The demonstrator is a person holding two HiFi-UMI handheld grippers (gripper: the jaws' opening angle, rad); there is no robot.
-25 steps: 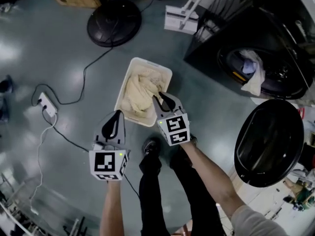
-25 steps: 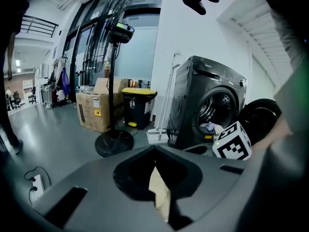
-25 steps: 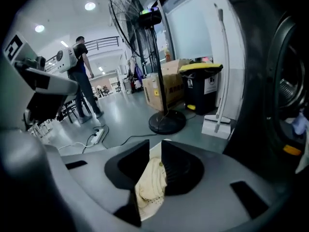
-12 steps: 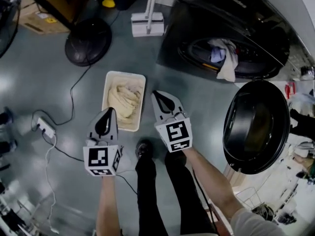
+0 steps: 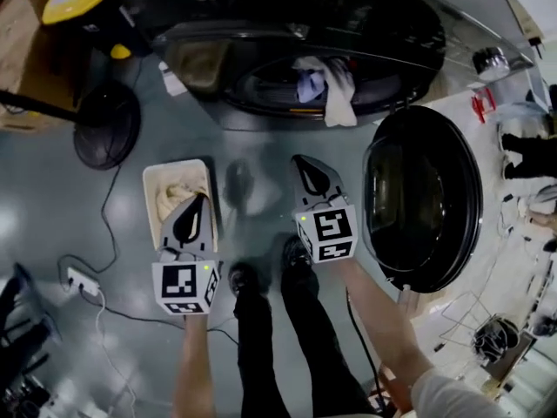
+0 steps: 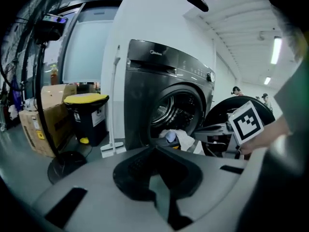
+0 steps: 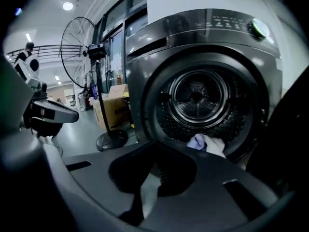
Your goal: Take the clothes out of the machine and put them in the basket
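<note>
At the drum mouth of the front-loading washing machine (image 5: 261,24), a white-and-blue bundle of clothes (image 5: 329,90) hangs over the lip. Cream laundry lies in the basket (image 5: 150,185) on the floor. The left claw (image 5: 197,200) and right claw (image 5: 302,161) are both pinched together and empty. The step in hand looks like reaching for another garment, so a claw must spread before gripping the bundle.

Glossy grey floor (image 5: 43,198), fan base (image 5: 106,124), cardboard box (image 6: 46,124).
</note>
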